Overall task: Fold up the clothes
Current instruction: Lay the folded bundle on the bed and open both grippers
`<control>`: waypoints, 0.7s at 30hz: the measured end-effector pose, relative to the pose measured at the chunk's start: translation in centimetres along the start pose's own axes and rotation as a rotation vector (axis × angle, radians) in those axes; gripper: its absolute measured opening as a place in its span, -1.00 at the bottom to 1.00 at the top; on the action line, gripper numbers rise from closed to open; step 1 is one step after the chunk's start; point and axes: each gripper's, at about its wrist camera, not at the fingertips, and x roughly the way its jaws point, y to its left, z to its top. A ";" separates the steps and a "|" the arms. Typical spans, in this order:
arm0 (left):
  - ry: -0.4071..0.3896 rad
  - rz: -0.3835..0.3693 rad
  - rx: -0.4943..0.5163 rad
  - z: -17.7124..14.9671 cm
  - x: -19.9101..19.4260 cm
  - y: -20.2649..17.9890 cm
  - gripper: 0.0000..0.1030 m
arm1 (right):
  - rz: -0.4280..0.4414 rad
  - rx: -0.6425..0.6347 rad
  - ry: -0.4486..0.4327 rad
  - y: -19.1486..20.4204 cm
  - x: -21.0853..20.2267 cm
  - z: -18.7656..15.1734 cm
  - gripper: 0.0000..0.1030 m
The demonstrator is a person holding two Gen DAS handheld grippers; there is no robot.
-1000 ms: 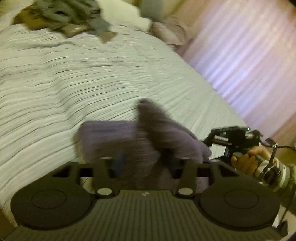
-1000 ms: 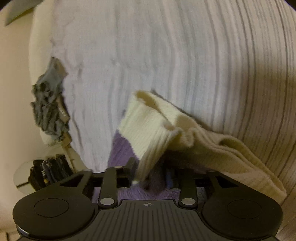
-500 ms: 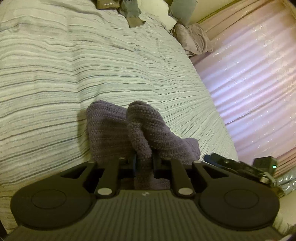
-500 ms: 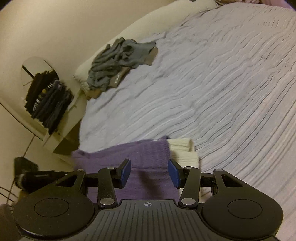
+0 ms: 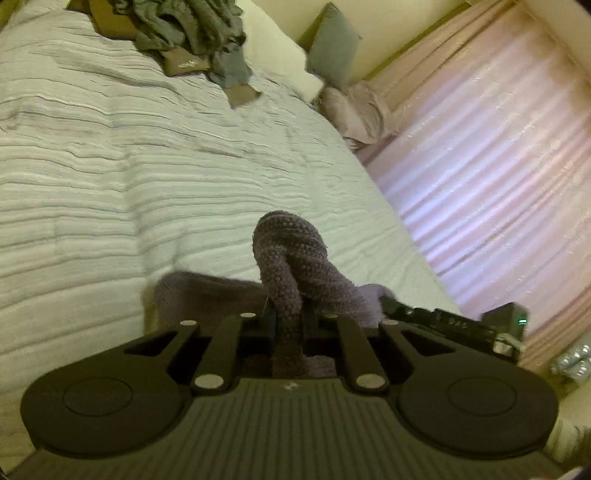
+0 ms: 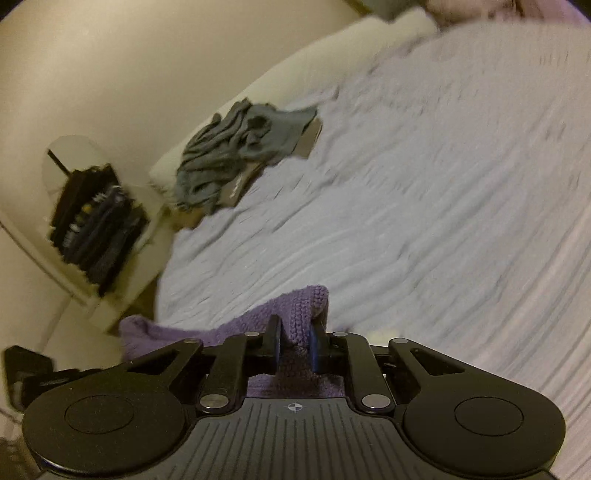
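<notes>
A purple knitted garment (image 5: 295,258) lies at the near edge of a striped bed cover (image 5: 110,184). My left gripper (image 5: 288,321) is shut on a bunched fold of it that rises between the jaws. In the right wrist view the same purple knit (image 6: 299,314) is pinched between the blue pads of my right gripper (image 6: 295,343), which is shut on its edge. A sliver of cream knit (image 6: 378,336) shows just right of that gripper. The right gripper (image 5: 443,321) also shows at the lower right of the left wrist view.
A pile of grey clothes (image 5: 192,33) on brown items lies at the far end of the bed, also in the right wrist view (image 6: 240,147). Pillows (image 5: 332,48) sit by the headboard. Pink curtains (image 5: 498,166) hang beside the bed. A rack of dark items (image 6: 92,221) stands by the wall.
My right gripper was open over the purple knit half a second ago and has closed on its edge. My left gripper stays shut on its fold, and both views have shifted.
</notes>
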 end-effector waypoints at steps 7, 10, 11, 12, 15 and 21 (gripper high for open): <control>0.005 0.078 -0.110 -1.0 1.3 2.9 -0.77 | -0.219 -0.082 0.088 1.2 5.5 -1.1 -0.74; 0.008 0.078 -0.198 -0.9 1.1 3.5 -0.68 | -0.224 -0.046 0.106 0.5 6.2 -1.8 -0.73; -0.007 0.064 -0.206 -0.5 0.9 3.5 -0.64 | -0.222 -0.047 0.107 0.6 6.0 -1.8 -0.73; -0.017 0.053 -0.204 -0.1 0.8 3.3 -0.56 | -0.221 -0.053 0.108 0.6 5.9 -1.8 -0.73; 0.000 0.019 -0.202 1.4 1.7 3.1 -0.16 | -0.218 -0.072 0.114 0.7 5.6 -1.9 -0.72; -0.009 0.023 -0.157 2.2 2.5 2.7 -0.69 | -0.224 -0.056 0.070 1.1 5.0 -1.2 -0.73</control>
